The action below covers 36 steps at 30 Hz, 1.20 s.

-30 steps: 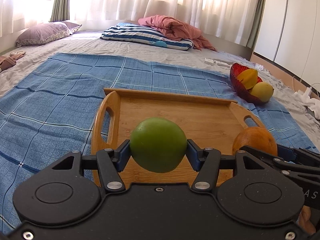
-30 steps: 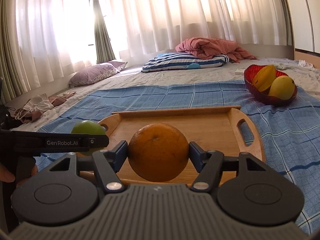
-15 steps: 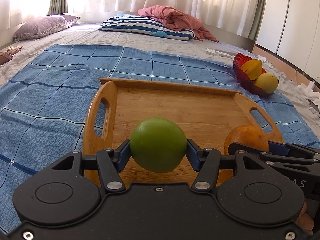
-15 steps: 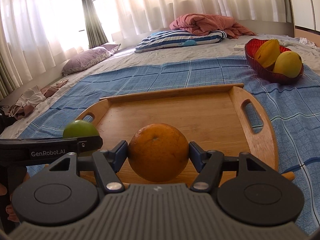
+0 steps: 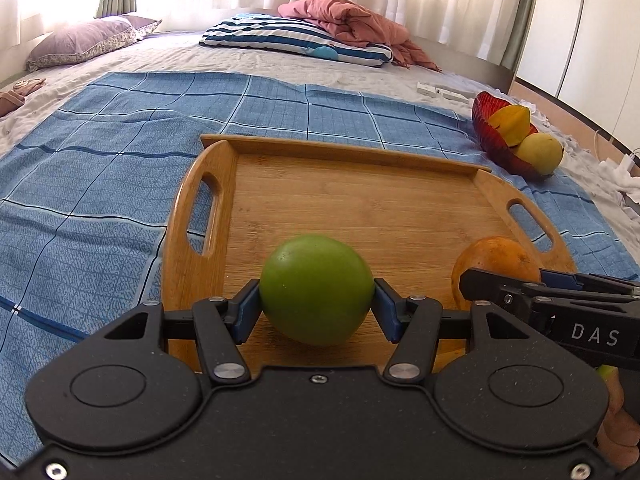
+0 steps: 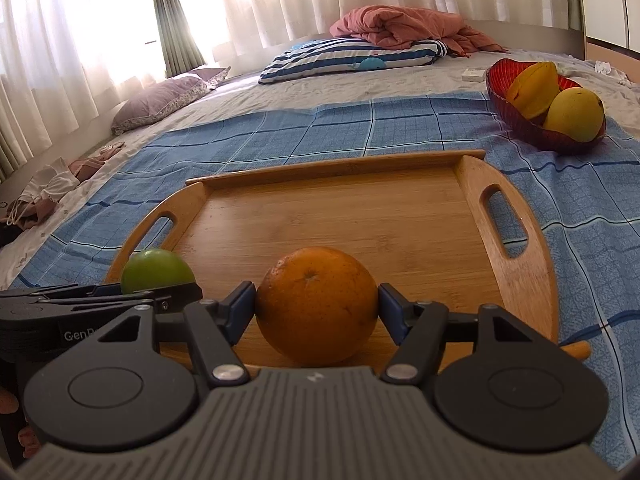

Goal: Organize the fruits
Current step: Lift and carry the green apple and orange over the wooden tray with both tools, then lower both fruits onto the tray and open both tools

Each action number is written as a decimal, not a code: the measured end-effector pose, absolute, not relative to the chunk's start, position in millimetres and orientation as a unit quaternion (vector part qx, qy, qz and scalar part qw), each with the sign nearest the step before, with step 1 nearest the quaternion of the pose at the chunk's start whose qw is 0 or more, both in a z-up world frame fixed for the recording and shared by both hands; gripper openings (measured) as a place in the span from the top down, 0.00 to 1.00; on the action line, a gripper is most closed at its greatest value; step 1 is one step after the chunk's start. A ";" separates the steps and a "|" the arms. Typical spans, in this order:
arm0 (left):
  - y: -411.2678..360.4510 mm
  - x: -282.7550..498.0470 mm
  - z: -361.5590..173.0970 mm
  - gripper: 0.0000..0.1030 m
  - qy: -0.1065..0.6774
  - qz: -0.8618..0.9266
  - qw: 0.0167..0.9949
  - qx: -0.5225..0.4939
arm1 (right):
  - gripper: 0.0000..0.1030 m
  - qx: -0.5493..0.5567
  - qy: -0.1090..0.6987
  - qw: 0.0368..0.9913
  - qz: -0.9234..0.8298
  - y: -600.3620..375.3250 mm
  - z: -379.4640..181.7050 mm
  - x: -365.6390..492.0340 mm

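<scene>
between your left gripper [image 5: 316,306] pads sits the green fruit [image 5: 316,288], pinched from both sides, hanging over the near edge of the wooden tray [image 5: 360,208]. your right gripper [image 6: 318,308] pinches the orange [image 6: 318,304] the same way, over that tray's near edge, just right of the left one. ahead and right of both, well apart, the red bowl [image 6: 498,80] holds a yellow mango [image 6: 574,116] and a starfruit [image 6: 534,84] on the blue checked blanket [image 5: 100,160].

Tray [image 5: 400,208] on blanket [image 5: 100,168], bowl [image 5: 486,128] beyond its right end.
</scene>
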<state>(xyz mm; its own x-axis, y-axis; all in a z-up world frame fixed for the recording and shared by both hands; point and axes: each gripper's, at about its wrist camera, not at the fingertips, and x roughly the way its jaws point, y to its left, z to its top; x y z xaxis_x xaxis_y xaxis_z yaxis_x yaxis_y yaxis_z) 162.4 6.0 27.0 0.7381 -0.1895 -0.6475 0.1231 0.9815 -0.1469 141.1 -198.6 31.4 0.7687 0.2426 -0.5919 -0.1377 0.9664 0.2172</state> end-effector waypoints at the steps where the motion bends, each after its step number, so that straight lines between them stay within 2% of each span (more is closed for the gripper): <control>1: 6.0 162.0 27.0 0.45 0.352 -0.084 0.931 -0.047 | 0.34 0.081 0.324 0.937 0.101 -198.5 31.2 140.9; 19: 4.1 161.2 26.8 0.45 0.351 -0.085 0.932 -0.039 | 0.33 0.072 0.326 0.937 0.100 -197.0 31.3 139.9; 21: 3.4 161.2 26.3 0.40 0.351 -0.082 0.932 -0.034 | 0.28 0.068 0.327 0.937 0.100 -196.0 31.9 140.5; 22: 3.1 160.9 26.1 0.33 0.352 -0.079 0.932 -0.031 | 0.23 0.066 0.329 0.937 0.101 -195.0 32.2 141.0; 23: 3.3 160.1 26.0 0.29 0.351 -0.078 0.933 -0.030 | 0.22 0.063 0.330 0.936 0.100 -194.1 32.5 141.2; 36: 4.1 136.7 33.2 0.11 0.325 -0.073 0.943 -0.006 | 0.15 0.054 0.311 0.944 0.099 -196.6 40.5 125.0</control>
